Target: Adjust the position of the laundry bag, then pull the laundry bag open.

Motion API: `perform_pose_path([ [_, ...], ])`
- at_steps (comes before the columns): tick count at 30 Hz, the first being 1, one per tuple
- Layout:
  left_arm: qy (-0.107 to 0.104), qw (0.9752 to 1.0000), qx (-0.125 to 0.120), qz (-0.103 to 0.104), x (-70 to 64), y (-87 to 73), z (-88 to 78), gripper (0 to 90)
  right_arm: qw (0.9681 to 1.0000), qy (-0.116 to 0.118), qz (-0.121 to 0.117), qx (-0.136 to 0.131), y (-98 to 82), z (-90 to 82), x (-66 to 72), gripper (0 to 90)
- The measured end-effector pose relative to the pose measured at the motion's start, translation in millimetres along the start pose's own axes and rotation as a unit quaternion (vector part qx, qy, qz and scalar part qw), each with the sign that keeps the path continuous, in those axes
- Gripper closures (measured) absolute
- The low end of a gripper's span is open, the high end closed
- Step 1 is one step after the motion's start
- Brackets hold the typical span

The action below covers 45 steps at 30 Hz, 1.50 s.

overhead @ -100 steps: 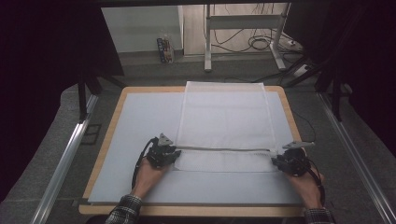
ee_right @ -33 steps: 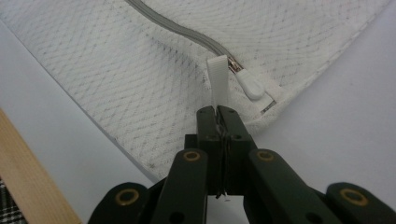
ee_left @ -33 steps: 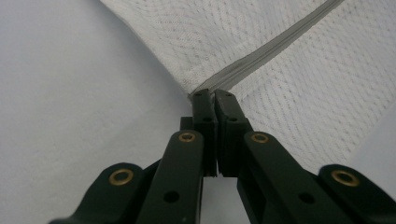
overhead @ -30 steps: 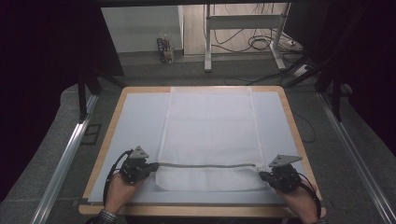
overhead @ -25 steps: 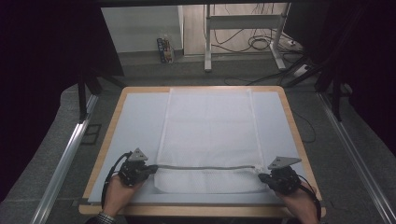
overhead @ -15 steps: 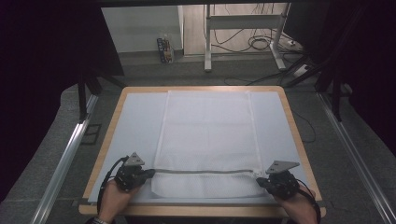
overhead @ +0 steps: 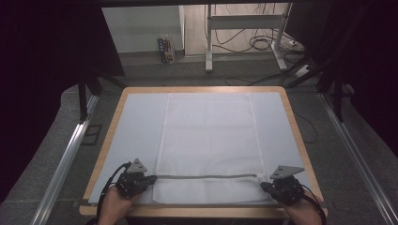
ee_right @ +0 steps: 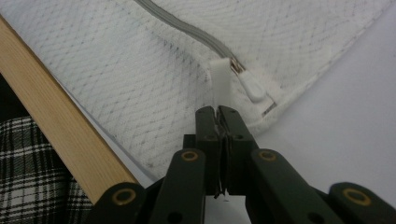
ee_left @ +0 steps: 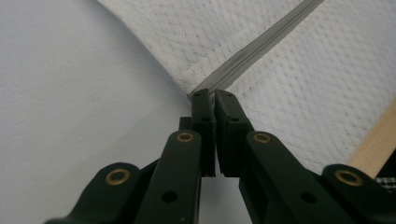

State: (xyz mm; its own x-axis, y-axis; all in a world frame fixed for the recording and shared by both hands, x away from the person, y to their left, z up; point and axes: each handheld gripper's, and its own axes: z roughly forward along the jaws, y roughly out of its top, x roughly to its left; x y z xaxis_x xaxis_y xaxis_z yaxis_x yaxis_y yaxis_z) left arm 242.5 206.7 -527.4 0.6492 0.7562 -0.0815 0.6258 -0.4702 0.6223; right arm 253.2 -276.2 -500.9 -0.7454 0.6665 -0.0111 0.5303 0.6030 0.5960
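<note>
A: Pulling the white mesh bag (overhead: 209,140) flat along the desk (overhead: 300,140) looks like the step in hand. Taking the grey zipper (overhead: 206,177) as the landmark, the left hand-held gripper (overhead: 149,180) sits at its left end and the right hand-held gripper (overhead: 265,186) at its right end, both near the desk's front edge.

B: Are the jaws holding anything?

A: In the left gripper view the left hand-held gripper (ee_left: 208,95) is pinched together on the bag's corner, right where the zipper (ee_left: 261,44) ends. In the right gripper view the right hand-held gripper (ee_right: 217,111) is clamped on the white fabric tab (ee_right: 220,81) at the zipper's end, with the zipper pull (ee_right: 254,88) lying just beside it.

B: And the bag itself?

A: It lies spread on the pale desk mat (overhead: 136,122), running from the zipper away to the far edge, with a short strip of mesh on the near side of the zipper. The zipper looks nearly straight between the 2 grips.

B: What next?

A: My guess: the spreading is almost done. The next move calls for easing both ends down, keeping even tension so the zipper stays straight, then opening both jaws. Letting 1 side go first could bunch the mesh.
</note>
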Motion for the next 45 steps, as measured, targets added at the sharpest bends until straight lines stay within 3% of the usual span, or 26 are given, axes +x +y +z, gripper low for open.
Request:
perform_pose_path([
  [1,0.010,0.9999,-0.003,0.002,-1.1,0.0,0.5,84.8,1.0000,0.002,-0.003,-0.003,-0.1,0.0,-0.2,83.7],
  [2,0.014,0.9999,-0.005,0.000,-1.4,0.5,1.0,69.3,0.9999,0.003,-0.007,-0.008,0.2,-0.3,0.0,79.0],
  [3,0.016,0.9998,-0.007,0.000,-1.5,0.8,1.2,69.3,0.9998,0.000,-0.011,-0.016,0.9,-0.7,0.4,72.4],
  [6,0.036,0.9992,-0.019,-0.006,-2.1,2.4,2.4,43.4,0.9989,-0.023,-0.028,-0.031,3.1,-0.5,1.8,50.0],
  [8,0.033,0.9990,-0.029,-0.011,-0.9,2.6,2.6,30.3,0.9987,-0.028,-0.027,-0.033,3.6,0.9,0.4,39.9],
  [12,0.027,0.9987,-0.040,-0.018,-0.2,2.8,2.9,16.0,0.9982,-0.028,-0.010,-0.051,2.9,1.8,-6.1,24.3],
  [14,0.022,0.9990,-0.036,-0.011,-0.7,2.2,4.0,7.5,0.9972,-0.028,0.000,-0.069,2.2,1.6,-9.5,18.5],
  [20,0.019,0.9980,-0.056,-0.022,2.6,1.3,1.1,5.2,0.9964,-0.028,0.018,-0.078,0.9,3.6,-13.3,14.3],
  [34,0.035,0.9965,-0.076,-0.004,4.8,-0.8,0.8,3.2,0.9954,-0.024,0.031,-0.088,1.1,8.1,-16.0,2.5],
  [45,0.036,0.9963,-0.076,0.016,1.9,1.0,4.8,3.2,0.9951,-0.035,0.039,-0.083,0.3,9.1,-22.4,2.1],
])
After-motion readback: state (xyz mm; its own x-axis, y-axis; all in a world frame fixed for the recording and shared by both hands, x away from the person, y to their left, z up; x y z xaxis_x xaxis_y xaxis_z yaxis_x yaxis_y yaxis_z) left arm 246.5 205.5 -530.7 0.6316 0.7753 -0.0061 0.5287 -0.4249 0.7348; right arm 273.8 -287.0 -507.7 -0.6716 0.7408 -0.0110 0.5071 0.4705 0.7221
